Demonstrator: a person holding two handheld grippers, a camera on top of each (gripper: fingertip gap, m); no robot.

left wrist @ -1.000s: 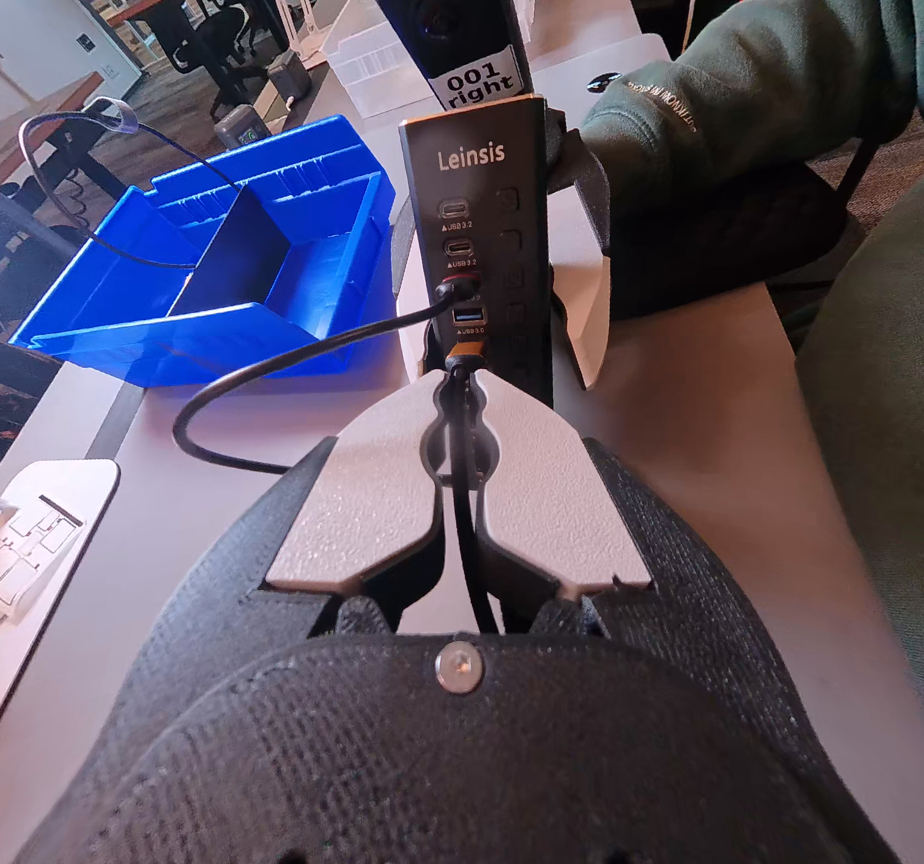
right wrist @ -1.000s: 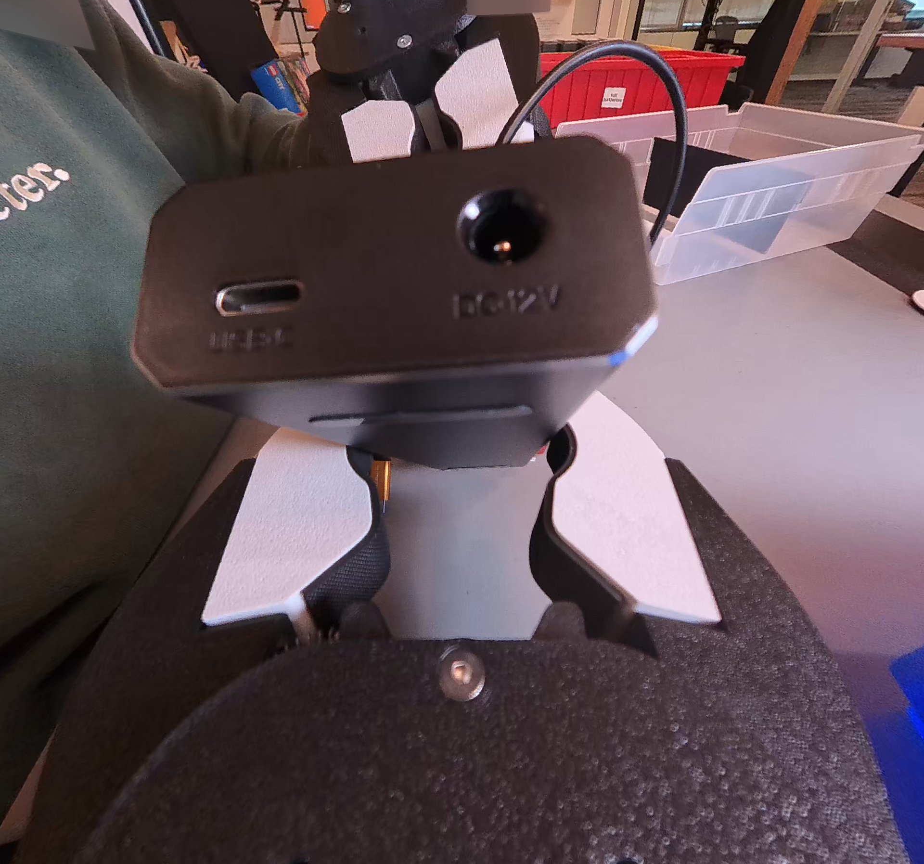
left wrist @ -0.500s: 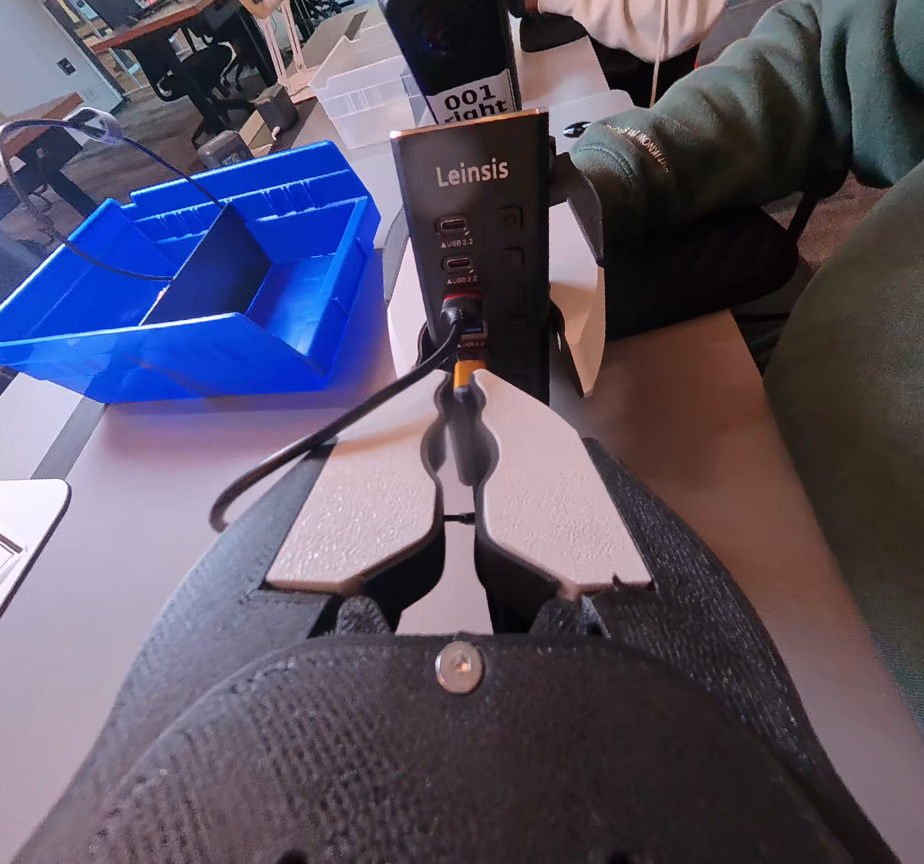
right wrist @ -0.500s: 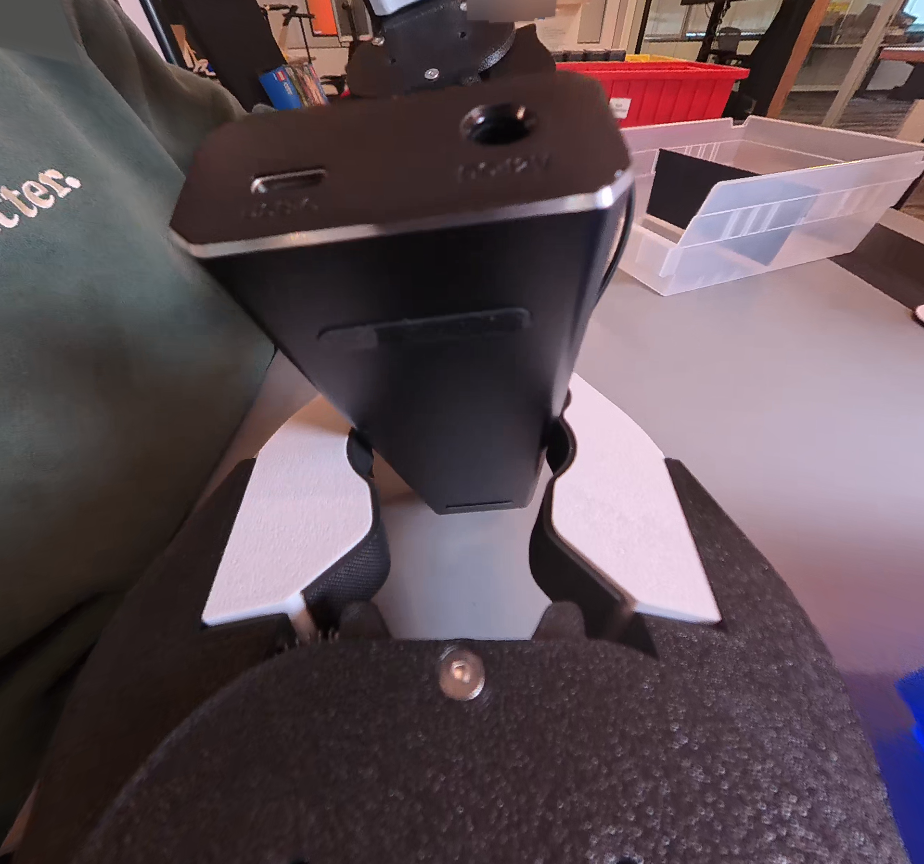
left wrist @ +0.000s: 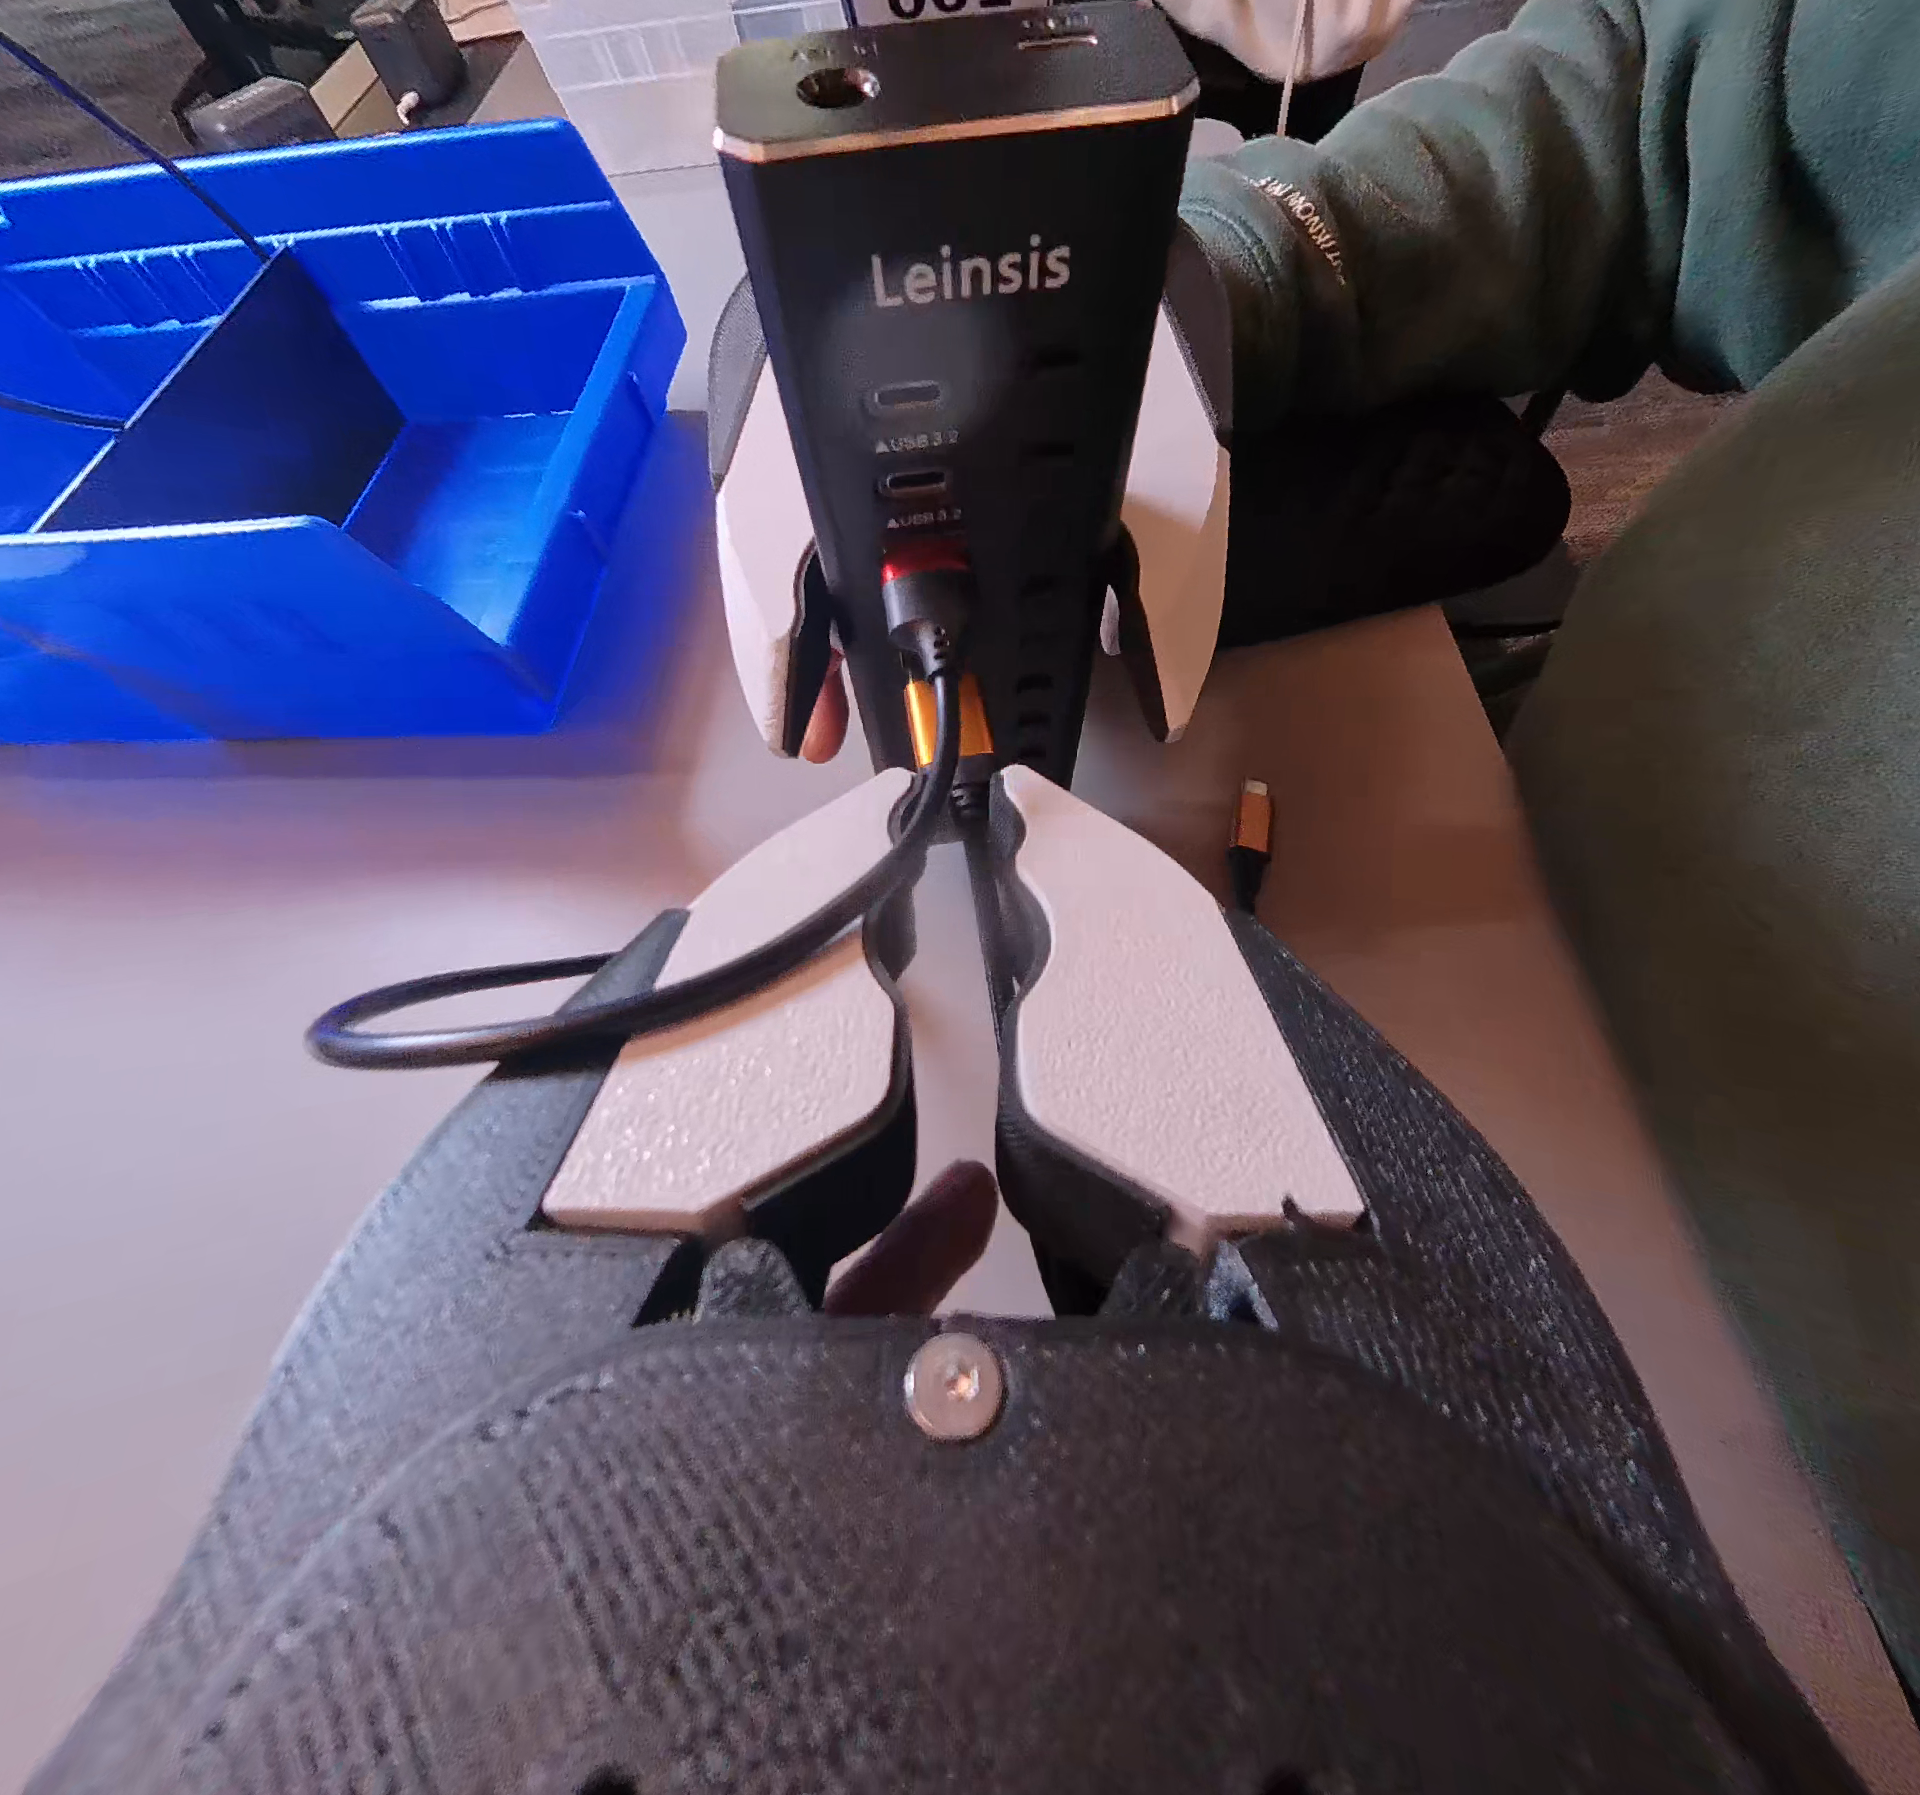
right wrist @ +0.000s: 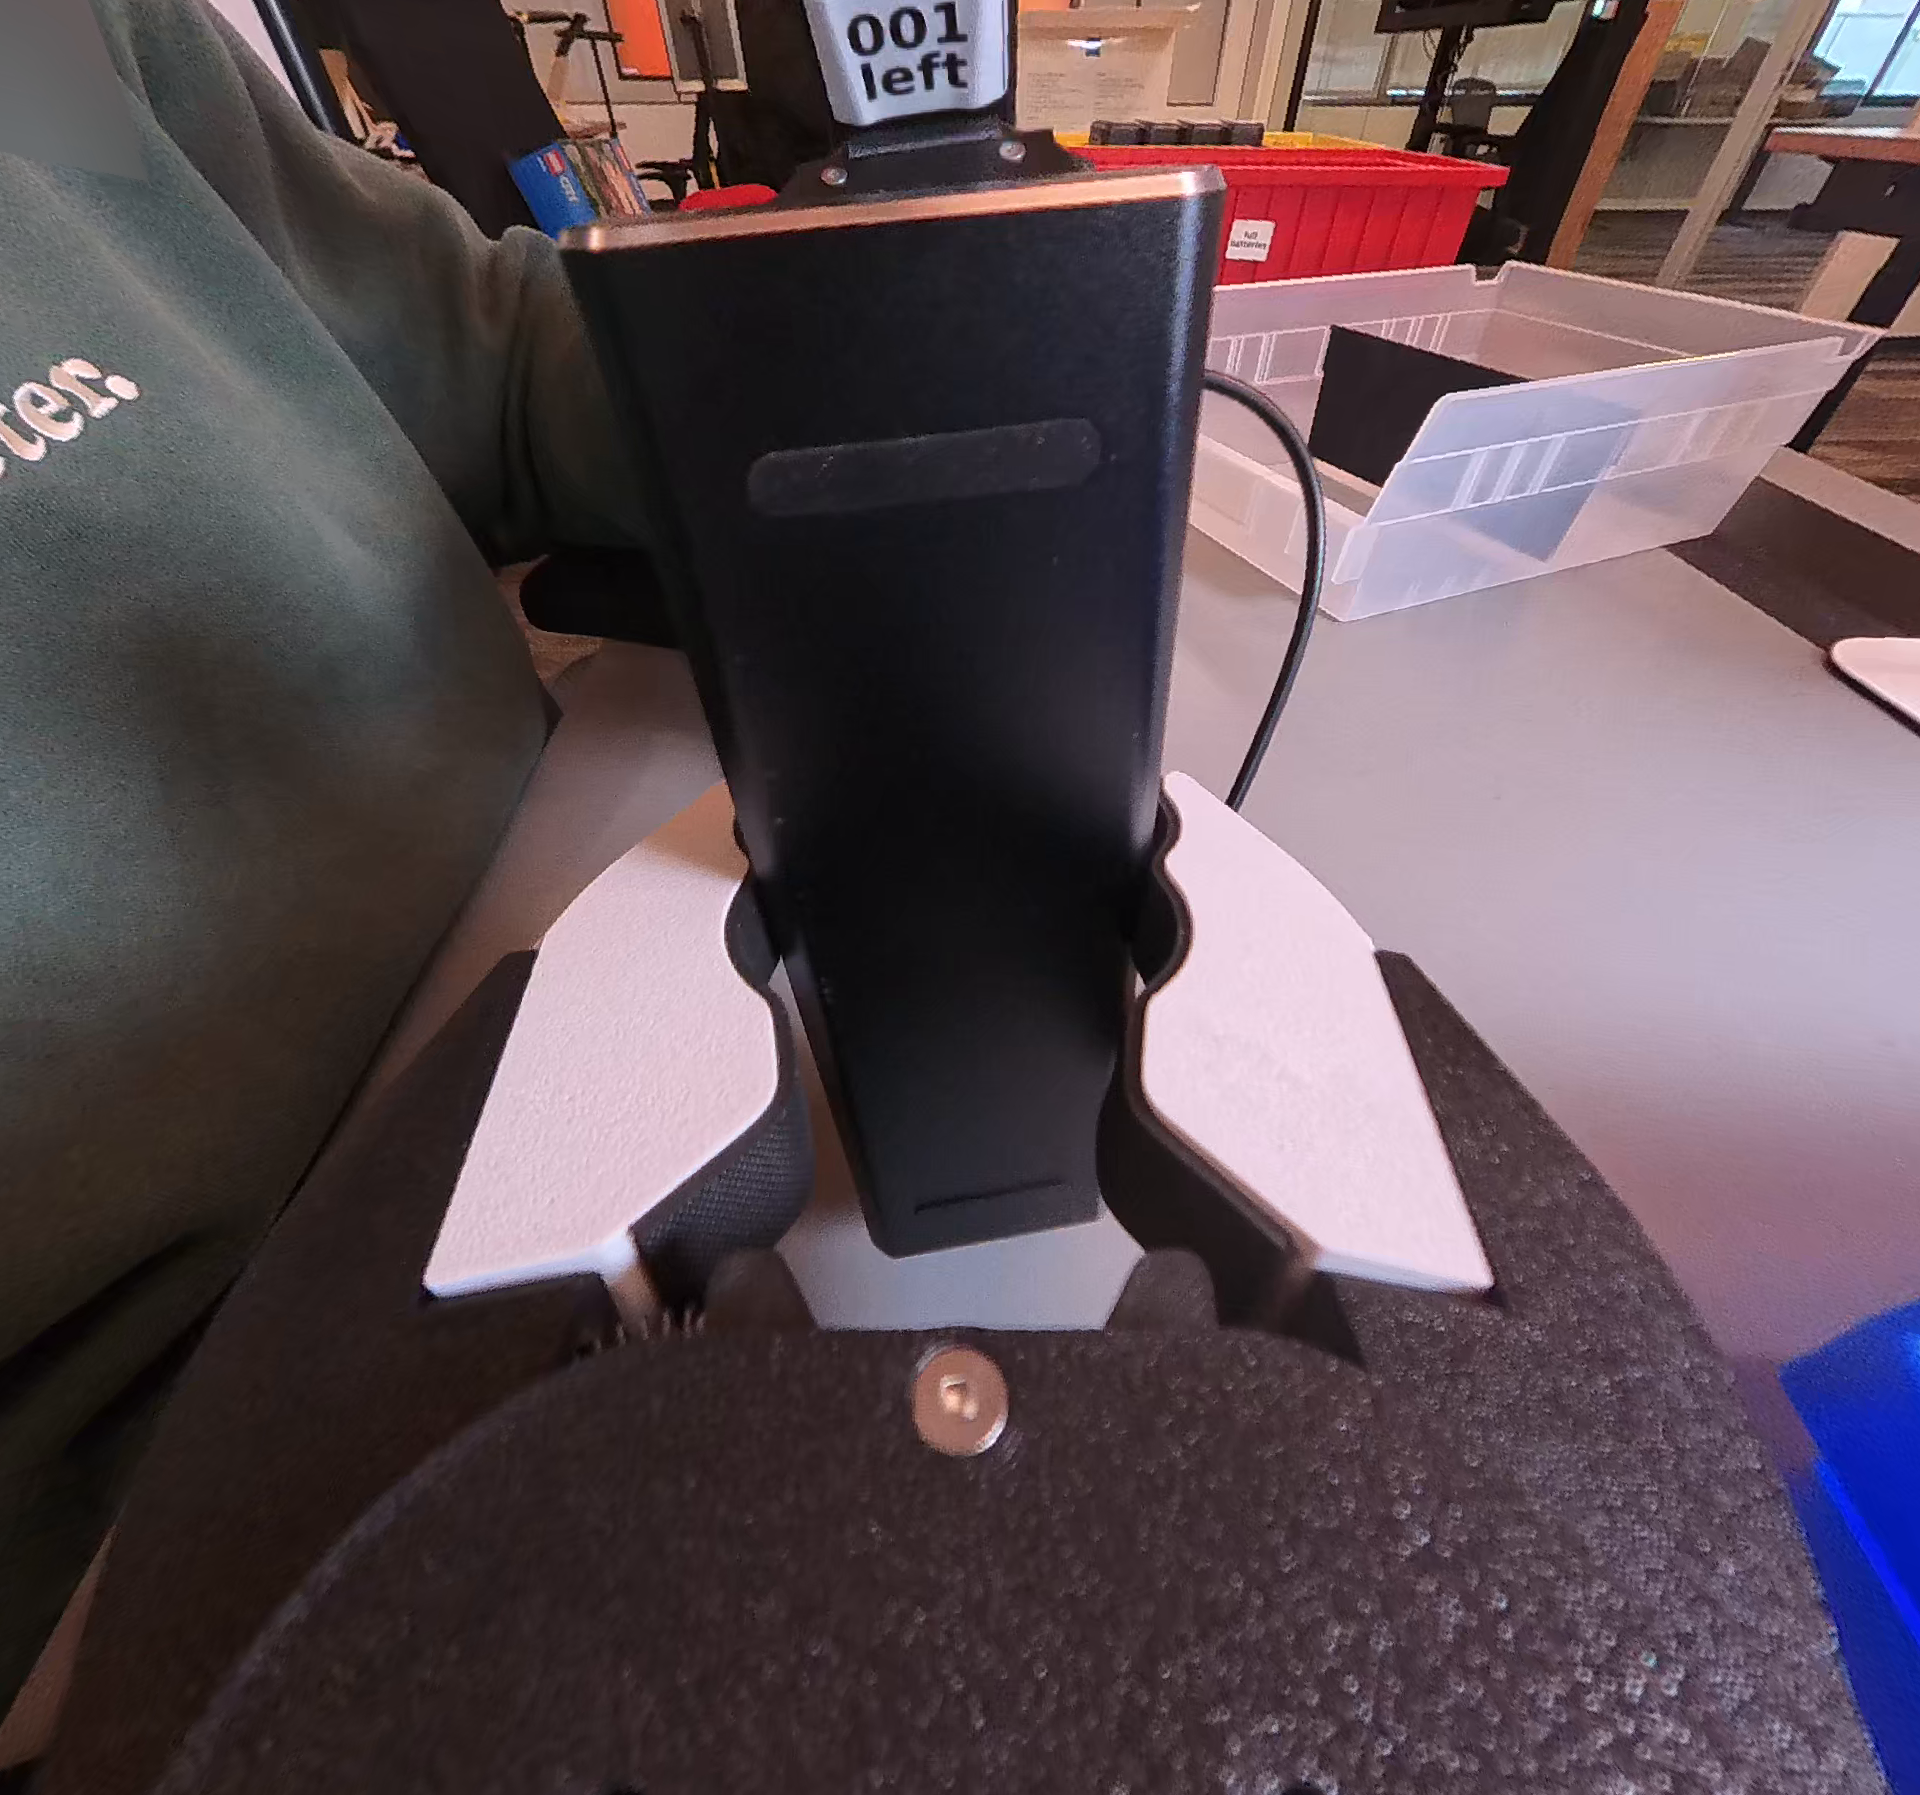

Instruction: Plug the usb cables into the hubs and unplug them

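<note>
An open office with desks, chairs and bins is seen behind a pale grey desk [left wrist: 312, 862]. In the left wrist view, the left gripper [left wrist: 961, 800] is seen with its fingers drawn narrow around a black cable whose orange plug [left wrist: 940, 722] sits in a lower port of the hub [left wrist: 966, 311]. A second black cable [left wrist: 623, 997] with a red plug [left wrist: 925, 566] is plugged in just above and is looped over the left finger. A loose orange connector [left wrist: 1252, 826] lies on the desk near its right edge. The hub is held upright, ports toward the left gripper. In the right wrist view, the right gripper [right wrist: 956, 924] is clamped on the lower sides of the hub, whose plain back is shown. A blue bin [left wrist: 312, 457] is placed on the desk, left of the hub. Farther off, a clear bin [right wrist: 1538, 436] rests on the desk, with a red bin [right wrist: 1340, 197] behind it. A green sleeve [left wrist: 1558, 187] is seen behind the hub.
</note>
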